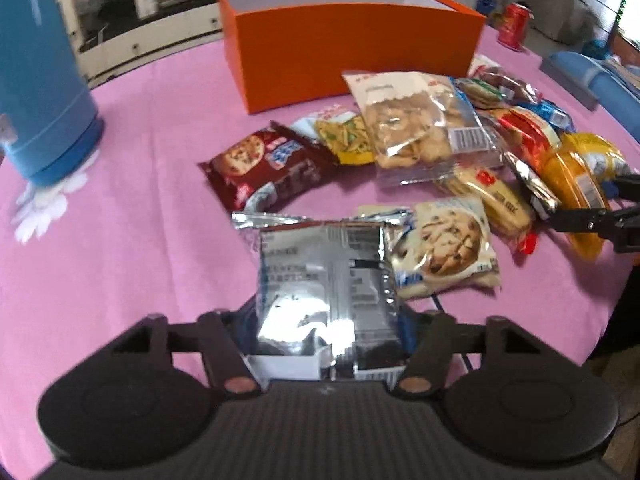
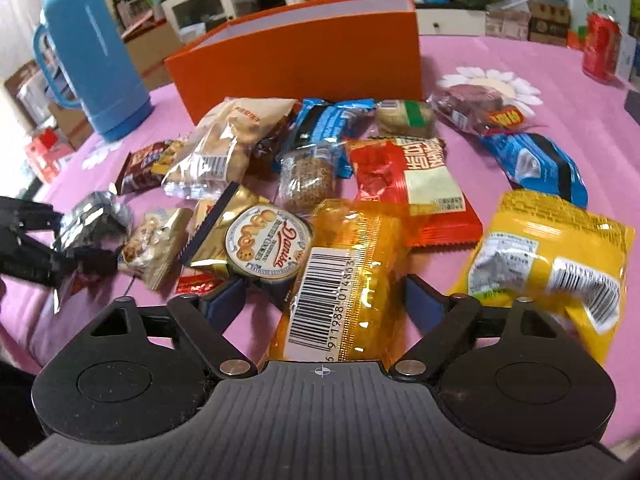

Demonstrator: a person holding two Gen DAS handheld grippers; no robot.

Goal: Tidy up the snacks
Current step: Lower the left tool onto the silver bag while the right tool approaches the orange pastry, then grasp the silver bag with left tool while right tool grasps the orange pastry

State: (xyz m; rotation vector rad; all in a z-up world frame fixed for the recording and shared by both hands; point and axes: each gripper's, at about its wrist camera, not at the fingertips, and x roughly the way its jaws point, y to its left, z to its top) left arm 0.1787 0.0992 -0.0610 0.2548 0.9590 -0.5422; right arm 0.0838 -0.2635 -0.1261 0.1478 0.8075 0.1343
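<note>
An orange box [image 1: 352,40] stands open at the back of the pink table; it also shows in the right wrist view [image 2: 304,52]. Several snack packets lie in a heap in front of it. My left gripper [image 1: 326,320] is shut on a silver foil packet [image 1: 324,276], which also shows at the left of the right wrist view [image 2: 94,216]. My right gripper [image 2: 324,300] has its jaws around an orange barcode packet [image 2: 344,276] and looks closed on it. A cookie packet [image 1: 444,248] lies just right of the silver one.
A blue thermos [image 2: 92,52] stands at the left; it also shows in the left wrist view [image 1: 36,68]. A red can [image 2: 602,46] stands at the back right. A yellow pouch [image 2: 548,260] lies right of my right gripper. A gold Danisa packet [image 2: 256,240] lies to its left.
</note>
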